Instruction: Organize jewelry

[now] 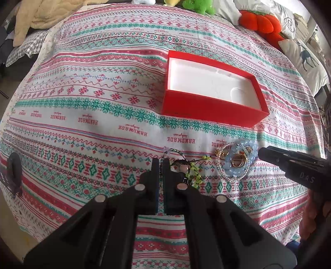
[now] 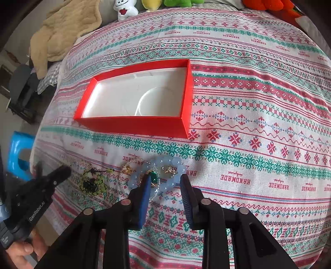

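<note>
A red box (image 1: 211, 111) (image 2: 134, 126) with a bare white liner lies open on the patterned cloth. Nearer lie a yellow-green bead bracelet (image 1: 194, 167) (image 2: 92, 182) on dark cord and a pale blue bead bracelet (image 1: 251, 149) (image 2: 165, 161) ringing gold rings (image 1: 238, 160) and a green-stone ring (image 2: 154, 178). My left gripper (image 1: 160, 162) (image 2: 66, 170) is shut beside the yellow-green bracelet. A thin beaded strand (image 1: 175, 152) runs out from its tips. My right gripper (image 2: 165, 180) (image 1: 262, 153) straddles the blue bracelet's right side, one finger inside the ring, pads not touching it.
Plush toys (image 1: 198, 6) and cushions (image 1: 304, 60) line the far edge of the bed. A beige blanket (image 2: 62, 31) lies at the far left and a blue stool (image 2: 18, 153) stands beside the bed. A person's hand (image 2: 20, 250) holds the left gripper.
</note>
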### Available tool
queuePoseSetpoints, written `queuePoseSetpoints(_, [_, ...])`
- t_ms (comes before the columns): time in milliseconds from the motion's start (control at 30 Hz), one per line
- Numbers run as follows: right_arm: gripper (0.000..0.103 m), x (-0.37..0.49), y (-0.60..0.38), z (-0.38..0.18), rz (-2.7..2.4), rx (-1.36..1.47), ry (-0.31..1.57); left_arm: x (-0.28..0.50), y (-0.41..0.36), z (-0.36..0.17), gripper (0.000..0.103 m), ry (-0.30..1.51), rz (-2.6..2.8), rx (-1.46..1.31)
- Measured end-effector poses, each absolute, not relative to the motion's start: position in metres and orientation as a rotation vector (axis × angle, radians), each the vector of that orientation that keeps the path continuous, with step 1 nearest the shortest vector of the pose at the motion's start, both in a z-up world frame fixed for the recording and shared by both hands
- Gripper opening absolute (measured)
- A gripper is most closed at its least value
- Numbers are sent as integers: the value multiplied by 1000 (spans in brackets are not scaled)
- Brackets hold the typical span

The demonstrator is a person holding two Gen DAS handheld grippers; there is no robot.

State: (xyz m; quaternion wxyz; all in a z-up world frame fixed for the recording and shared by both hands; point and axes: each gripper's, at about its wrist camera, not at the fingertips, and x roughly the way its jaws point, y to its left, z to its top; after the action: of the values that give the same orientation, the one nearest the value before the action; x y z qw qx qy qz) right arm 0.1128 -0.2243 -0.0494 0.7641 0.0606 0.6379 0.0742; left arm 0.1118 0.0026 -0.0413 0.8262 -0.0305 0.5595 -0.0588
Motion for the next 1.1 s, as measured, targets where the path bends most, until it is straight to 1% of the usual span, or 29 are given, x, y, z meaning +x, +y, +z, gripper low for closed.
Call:
queuePoseSetpoints(167, [19, 120, -219, -59, 174, 108, 1398, 107, 8, -36, 4, 1181, -204, -110])
queuePoseSetpoints(300, [19, 125, -213, -65, 174, 77, 1399, 102, 0, -27, 4, 1165, -238, -87])
queuePoseSetpoints(500, [19, 127, -200, -75, 178, 17, 1410, 97, -8, -27, 4, 1173, -260, -96])
queuePoseSetpoints(600, [6, 126, -191, -72, 210, -4, 1405, 96, -7, -23, 4, 1162, -259, -97])
queuePoseSetpoints(633, [4, 126, -188, -71, 214, -9, 1408, 95, -6, -22, 4, 1160, -258, -100])
queuePoseSetpoints(700, [3, 125, -183, -69, 219, -40, 1409, 96, -2, -21, 4, 1161, -257, -108])
queuePoseSetpoints(767, [2, 125, -178, -65, 220, -54, 1402, 94, 1, -18, 4, 1159, -264, -118])
queuePoseSetpoints(967, [2, 116, -177, -31, 309, 24, 1350, 80, 6, 8, 4, 1111, -333, -146])
queuePoseSetpoints(1100, [4, 114, -171, -43, 275, -46, 1351, 75, 12, 9, 4, 1112, -338, -164])
